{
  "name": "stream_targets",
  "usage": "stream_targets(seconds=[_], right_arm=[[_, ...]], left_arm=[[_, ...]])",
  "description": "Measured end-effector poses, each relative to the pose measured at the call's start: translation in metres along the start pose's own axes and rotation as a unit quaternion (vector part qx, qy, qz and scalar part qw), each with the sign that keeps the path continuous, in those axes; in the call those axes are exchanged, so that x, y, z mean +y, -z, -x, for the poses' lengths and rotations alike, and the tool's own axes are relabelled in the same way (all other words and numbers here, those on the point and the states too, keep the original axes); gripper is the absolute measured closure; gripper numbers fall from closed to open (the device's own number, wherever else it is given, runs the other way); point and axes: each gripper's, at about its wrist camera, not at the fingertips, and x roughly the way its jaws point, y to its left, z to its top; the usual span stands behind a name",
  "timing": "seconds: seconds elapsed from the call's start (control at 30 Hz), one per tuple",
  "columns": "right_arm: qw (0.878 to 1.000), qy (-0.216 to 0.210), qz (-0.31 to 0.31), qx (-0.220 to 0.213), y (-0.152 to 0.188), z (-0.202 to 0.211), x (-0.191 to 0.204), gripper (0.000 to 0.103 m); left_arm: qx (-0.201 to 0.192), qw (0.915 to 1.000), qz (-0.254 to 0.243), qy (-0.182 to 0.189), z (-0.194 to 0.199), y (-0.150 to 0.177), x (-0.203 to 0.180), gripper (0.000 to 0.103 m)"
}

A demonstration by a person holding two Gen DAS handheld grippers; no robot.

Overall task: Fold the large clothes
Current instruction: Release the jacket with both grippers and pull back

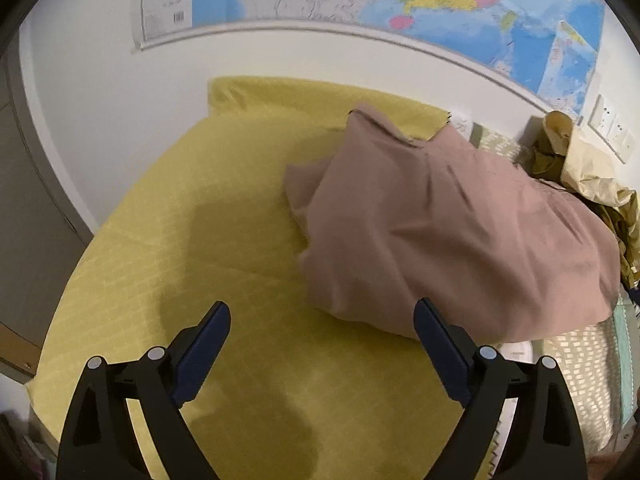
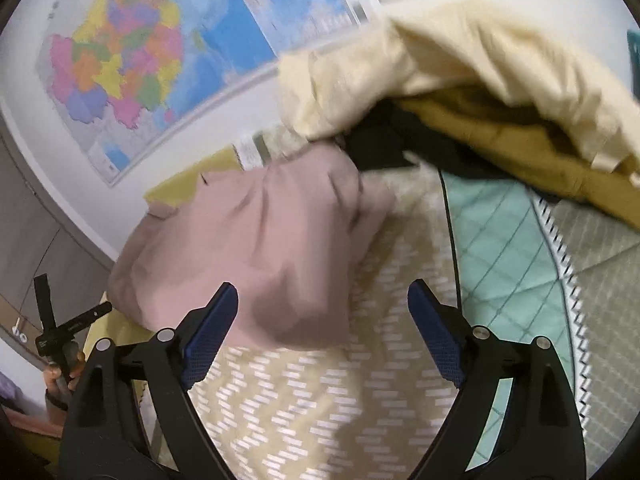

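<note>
We are looking along both sets of fingers at the pink garment point(image 1: 452, 236), which is lying bunched in a soft mound on the bed point(image 1: 208, 208). It is sitting partly on the yellow sheet point(image 1: 168, 200) and partly on the beige patterned quilt point(image 2: 320, 408).

Left gripper point(image 1: 322, 354): fingers are standing wide apart with nothing between them, hovering over bare yellow sheet. The garment is lying ahead and to the right of it, its near edge just beside the right fingertip.

Right gripper point(image 2: 323, 328): fingers are also spread wide and holding nothing. The garment is lying ahead and to the left, its near fold reaching into the gap by the left finger, though we cannot tell whether it is touching.

So the mound is sitting between the two grippers, its long axis running roughly from near to far, toward the wall map point(image 1: 460, 4). We are judging both about equally near it.

Fabric is reading as thin, matte, woven, creasing in broad soft folds; no clear hem or sleeve is showing. A heap of cream and mustard clothes point(image 2: 480, 80) is waiting behind it on the right.
</note>
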Motion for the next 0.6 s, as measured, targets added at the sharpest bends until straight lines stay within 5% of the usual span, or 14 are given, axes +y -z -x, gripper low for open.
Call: stream_targets(seconds=[0.17, 0.27, 0.37, 0.6], right_arm=[[0.996, -0.004, 0.081, -0.04, 0.007, 0.016, 0.048, 0.01], [0.992, -0.007, 0.125, -0.032, 0.018, 0.005, 0.077, 0.009], [0.99, -0.002, 0.14, -0.011, 0.026, -0.013, 0.092, 0.009], [0.997, 0.037, 0.071, -0.022, 0.015, -0.011, 0.053, 0.005]], left_arm=[[-0.039, 0.999, -0.018, -0.011, 0.019, -0.005, -0.037, 0.007], [-0.064, 0.9971, -0.04, -0.001, 0.025, -0.002, -0.071, 0.007], [-0.045, 0.9978, -0.044, 0.021, 0.021, -0.001, -0.085, 0.007], [0.003, 0.9977, 0.063, -0.024, -0.005, 0.006, -0.018, 0.007]])
